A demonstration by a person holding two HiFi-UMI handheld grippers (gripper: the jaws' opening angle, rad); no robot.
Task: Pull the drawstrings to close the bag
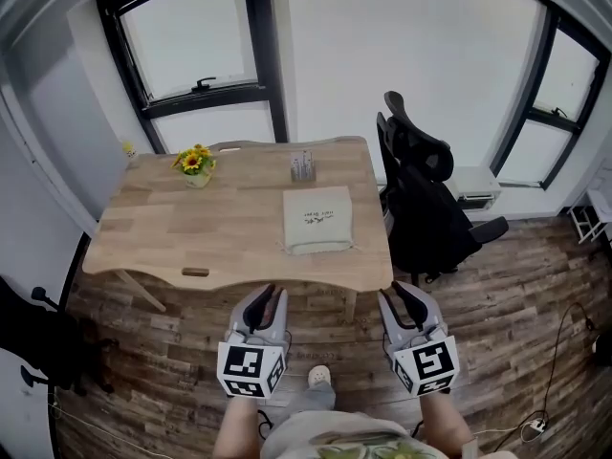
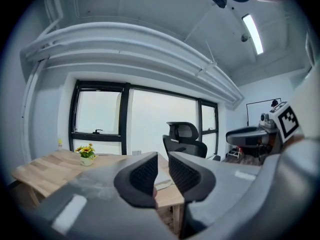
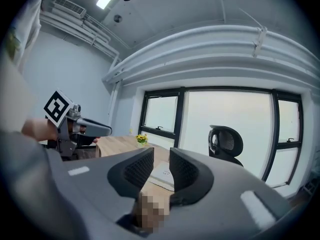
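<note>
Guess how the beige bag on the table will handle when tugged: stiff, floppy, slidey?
Likely floppy: the bag lies flat and thin on the table, looking like soft cloth. Probably light, so it may slide on the smooth wood when tugged. Its flat shape probably won't roll or tip; whether anything is inside can't be told.

Bare tabletop (image 1: 220,228) beside bag (image 1: 317,218); chair (image 1: 426,208) right

Tiny dark print on the bag (image 1: 317,218), illegible.

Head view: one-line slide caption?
Left tool and right tool, jaws apart and empty, short of the table; bag lies flat on it near the chair.
</note>
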